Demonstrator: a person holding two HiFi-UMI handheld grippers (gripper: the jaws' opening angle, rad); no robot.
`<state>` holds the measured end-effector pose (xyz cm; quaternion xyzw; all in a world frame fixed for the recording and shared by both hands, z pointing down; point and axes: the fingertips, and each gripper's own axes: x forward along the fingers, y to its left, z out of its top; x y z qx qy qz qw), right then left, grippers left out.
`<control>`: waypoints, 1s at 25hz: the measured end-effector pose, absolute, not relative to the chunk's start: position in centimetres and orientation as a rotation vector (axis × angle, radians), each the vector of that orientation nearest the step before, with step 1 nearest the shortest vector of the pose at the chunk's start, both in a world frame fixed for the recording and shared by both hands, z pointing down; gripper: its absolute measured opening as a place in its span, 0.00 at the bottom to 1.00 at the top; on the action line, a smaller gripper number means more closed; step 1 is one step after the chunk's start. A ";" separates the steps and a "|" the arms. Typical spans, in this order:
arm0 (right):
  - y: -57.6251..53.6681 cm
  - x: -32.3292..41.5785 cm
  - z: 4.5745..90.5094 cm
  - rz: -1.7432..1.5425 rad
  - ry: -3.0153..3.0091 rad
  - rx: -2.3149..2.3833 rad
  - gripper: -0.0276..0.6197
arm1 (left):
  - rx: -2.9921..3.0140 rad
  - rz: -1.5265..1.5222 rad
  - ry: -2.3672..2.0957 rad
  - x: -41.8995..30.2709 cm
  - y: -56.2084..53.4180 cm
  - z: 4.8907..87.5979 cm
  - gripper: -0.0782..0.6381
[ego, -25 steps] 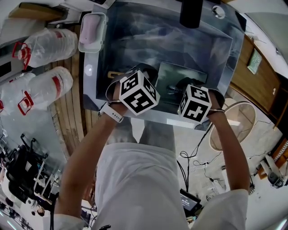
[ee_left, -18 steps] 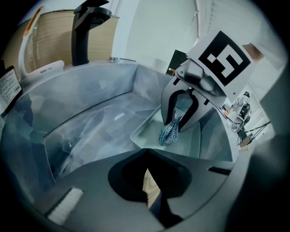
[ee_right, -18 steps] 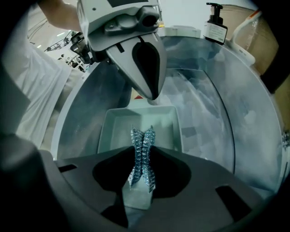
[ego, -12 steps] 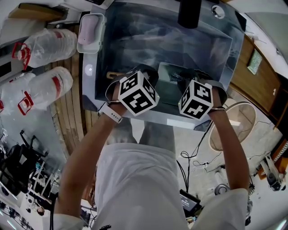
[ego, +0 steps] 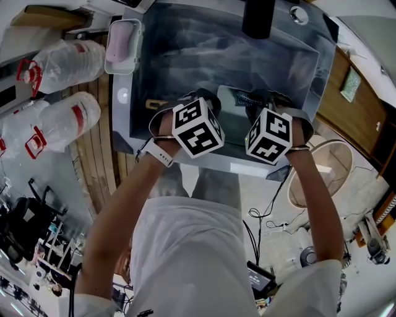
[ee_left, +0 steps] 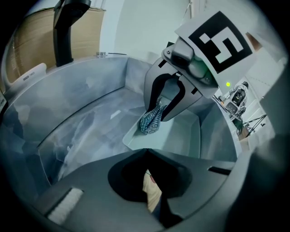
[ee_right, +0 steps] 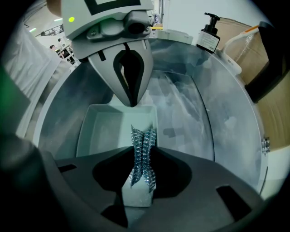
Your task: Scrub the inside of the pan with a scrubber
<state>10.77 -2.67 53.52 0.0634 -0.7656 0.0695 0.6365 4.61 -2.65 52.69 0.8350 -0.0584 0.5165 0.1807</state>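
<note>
A pale rectangular pan (ego: 233,114) lies in the steel sink (ego: 185,56). My left gripper (ee_left: 151,192) is shut on the pan's tan handle (ee_left: 153,195) at the near left; the handle's end (ego: 152,103) sticks out to the left. My right gripper (ee_right: 139,183) is shut on a glittery blue-silver scrubber (ee_right: 143,152). In the left gripper view the scrubber (ee_left: 152,119) hangs from the right gripper (ee_left: 159,115) and touches the pan (ee_left: 176,136) near its far rim. In the right gripper view the left gripper (ee_right: 130,100) stands at the pan's (ee_right: 104,129) far edge.
A black faucet (ego: 258,17) rises at the back of the sink. A pink-lidded container (ego: 124,43) rests on its left rim. A pump bottle (ee_right: 209,36) stands on the counter. Large plastic bottles (ego: 65,65) lie on the floor to the left.
The right gripper with the scrubber has moved farther into the sink, over the pan. The left gripper and pan have shifted a little to the right.
</note>
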 end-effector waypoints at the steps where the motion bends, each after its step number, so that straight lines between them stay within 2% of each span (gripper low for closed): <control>1: -2.6 11.1 53.5 0.161 -1.735 0.149 0.21 | 2.355 1.463 -0.162 4.6 -2.6 52.7 0.10; 11: -1.9 14.1 54.1 0.171 -1.564 0.170 0.21 | 2.348 1.462 -0.162 4.6 -2.7 52.7 0.10; 25: -1.6 14.4 54.3 0.129 -1.462 0.053 0.21 | 2.340 1.434 -0.164 4.6 -2.8 52.6 0.10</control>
